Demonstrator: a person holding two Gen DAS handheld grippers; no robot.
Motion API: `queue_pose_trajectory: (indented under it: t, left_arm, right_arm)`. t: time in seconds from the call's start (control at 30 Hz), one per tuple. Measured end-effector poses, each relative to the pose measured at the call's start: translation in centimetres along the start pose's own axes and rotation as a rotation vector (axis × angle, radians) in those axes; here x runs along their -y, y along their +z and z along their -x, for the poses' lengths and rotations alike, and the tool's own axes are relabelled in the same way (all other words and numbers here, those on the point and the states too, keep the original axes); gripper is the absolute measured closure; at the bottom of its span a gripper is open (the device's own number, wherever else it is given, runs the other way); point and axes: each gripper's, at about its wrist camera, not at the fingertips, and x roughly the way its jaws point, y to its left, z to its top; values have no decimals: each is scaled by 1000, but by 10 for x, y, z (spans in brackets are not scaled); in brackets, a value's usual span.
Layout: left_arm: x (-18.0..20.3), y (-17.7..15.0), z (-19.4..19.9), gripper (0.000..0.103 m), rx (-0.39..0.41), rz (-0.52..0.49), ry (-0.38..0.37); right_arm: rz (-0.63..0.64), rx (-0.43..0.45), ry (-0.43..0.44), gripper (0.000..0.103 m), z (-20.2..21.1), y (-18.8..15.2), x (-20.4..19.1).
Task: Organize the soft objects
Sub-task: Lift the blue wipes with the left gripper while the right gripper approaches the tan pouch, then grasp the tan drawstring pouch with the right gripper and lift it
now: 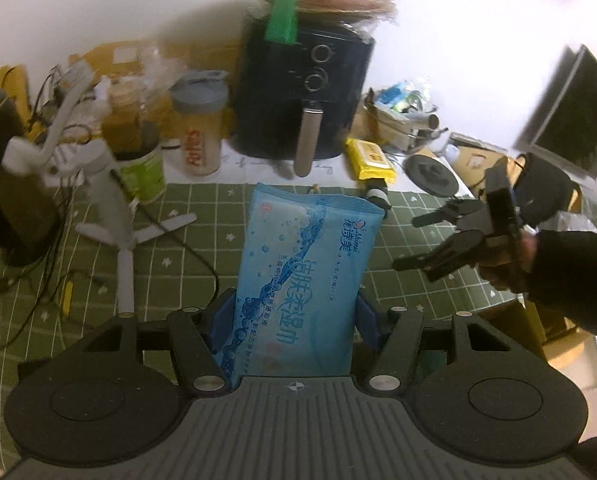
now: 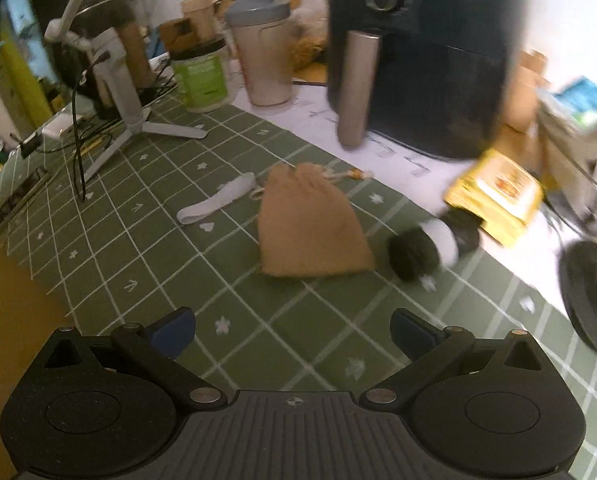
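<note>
Left gripper [image 1: 294, 320], angled downward, pinches blue wipes pack [image 1: 298, 272]; right gripper [image 2: 294, 332] spread, empty.

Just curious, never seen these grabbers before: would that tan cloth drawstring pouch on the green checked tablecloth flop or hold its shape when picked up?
The tan cloth drawstring pouch would probably sag: it lies soft and wrinkled on the green checked tablecloth. It looks fairly flat, so likely light. Woven cloth should grip well, not slip, in the open right gripper.
</note>
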Motion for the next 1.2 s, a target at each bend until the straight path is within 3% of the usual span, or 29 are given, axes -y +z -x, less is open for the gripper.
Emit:
queue_pose_trajectory:
  t: [0.17, 0.37, 0.57, 0.63, 0.8, 1.2]
  left_arm:
    - [-4, -12, 8, 43, 8, 58, 31]
    - [-8, -26, 13, 43, -7, 106, 52]
    - [-10, -39, 19, 43, -19, 137, 60]
    - [-9, -41, 20, 43, -22, 139, 59]
    - [-4, -44, 20, 43, -30, 128, 44]
    - [2, -39, 20, 43, -24, 77, -7]
  right_arm:
    - [72, 2, 3, 4, -30, 14, -6]
    - [162, -14, -1, 21, -58, 25, -16]
    - [205, -34, -24, 49, -77, 31, -21]
    - [230, -63, -38, 72, -84, 30, -24]
    - [189, -84, -46, 93, -87, 29, -21]
    - [31, -110, 33, 99, -61, 27, -6]
